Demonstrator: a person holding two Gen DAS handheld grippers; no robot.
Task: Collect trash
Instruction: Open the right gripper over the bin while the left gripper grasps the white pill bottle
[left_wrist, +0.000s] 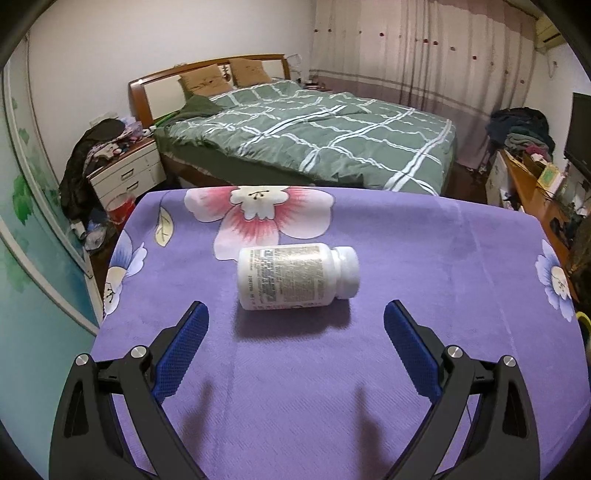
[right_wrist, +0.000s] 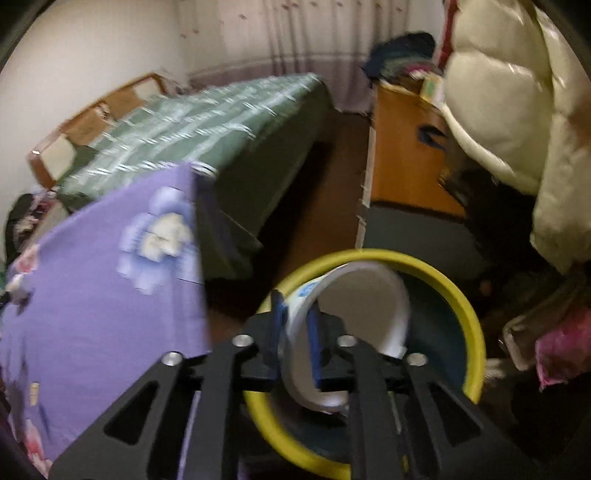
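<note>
Your left gripper (left_wrist: 295, 317), jaws wide apart, faces the white plastic pill bottle (left_wrist: 297, 277) lying crosswise dead ahead (cap rightward); right gripper (right_wrist: 295, 325) pinches the white paper cup (right_wrist: 354, 306).

Bare purple cloth (left_wrist: 424, 266) all round white bottle (left_wrist: 295, 277), lying on its side w/ nothing else near; open gap btwn blue pads (left_wrist: 186, 347) faces it, approach clear. Right side: paper cup (right_wrist: 354, 314) fills part of yellow-rimmed bin (right_wrist: 469, 314) mouth. Table edge close left of bin, cream padded jacket (right_wrist: 517, 110) crowding right.
</note>
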